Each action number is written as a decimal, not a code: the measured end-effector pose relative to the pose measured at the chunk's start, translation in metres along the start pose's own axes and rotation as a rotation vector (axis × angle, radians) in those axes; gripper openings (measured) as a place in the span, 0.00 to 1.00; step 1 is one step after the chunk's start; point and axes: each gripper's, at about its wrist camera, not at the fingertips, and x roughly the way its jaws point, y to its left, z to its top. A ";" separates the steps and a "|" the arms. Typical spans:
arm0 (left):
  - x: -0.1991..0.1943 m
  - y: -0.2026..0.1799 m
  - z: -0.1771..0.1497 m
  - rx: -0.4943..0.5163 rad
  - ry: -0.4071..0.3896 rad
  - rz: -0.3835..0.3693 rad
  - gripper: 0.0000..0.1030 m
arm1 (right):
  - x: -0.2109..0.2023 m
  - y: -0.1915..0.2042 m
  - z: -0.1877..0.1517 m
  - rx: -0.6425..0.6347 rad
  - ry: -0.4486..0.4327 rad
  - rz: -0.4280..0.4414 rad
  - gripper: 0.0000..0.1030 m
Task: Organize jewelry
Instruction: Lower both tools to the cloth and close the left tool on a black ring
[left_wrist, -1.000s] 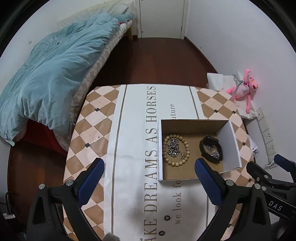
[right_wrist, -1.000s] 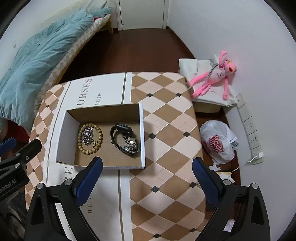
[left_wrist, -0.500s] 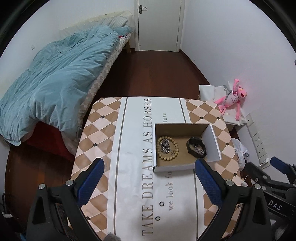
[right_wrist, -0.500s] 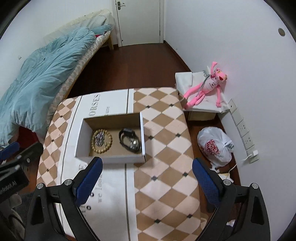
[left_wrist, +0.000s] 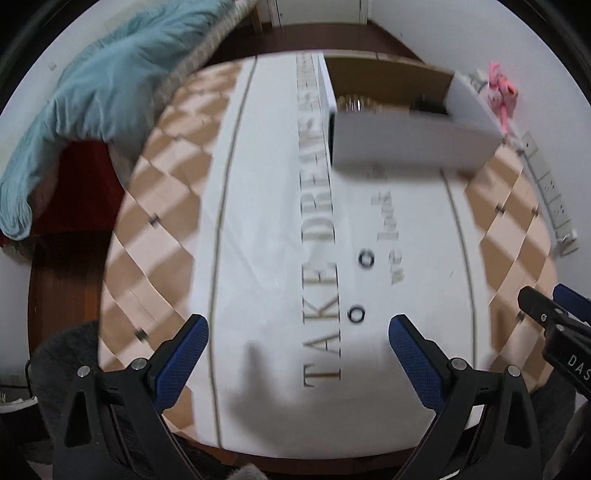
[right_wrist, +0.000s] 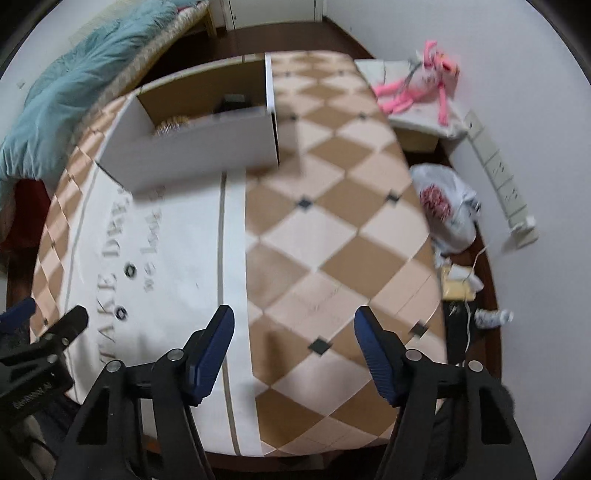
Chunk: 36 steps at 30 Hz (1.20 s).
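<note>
Both hand-held grippers, left & right, hang spread w/ nothing between fingers over near table; two rings lie nearby, box w/ bracelets far side.

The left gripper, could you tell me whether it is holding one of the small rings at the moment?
No, the left gripper has its jaws wide apart with nothing between them, and both small rings lie on the white table runner.
</note>
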 end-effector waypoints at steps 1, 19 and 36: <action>0.004 -0.001 -0.004 -0.004 0.007 -0.006 0.97 | 0.005 -0.001 -0.003 0.004 0.009 0.001 0.66; 0.022 -0.026 -0.018 0.049 -0.022 -0.102 0.18 | 0.014 -0.015 -0.005 0.072 0.006 0.014 0.59; 0.007 0.024 -0.007 -0.020 -0.079 -0.141 0.08 | -0.003 0.012 0.004 0.046 -0.022 0.117 0.54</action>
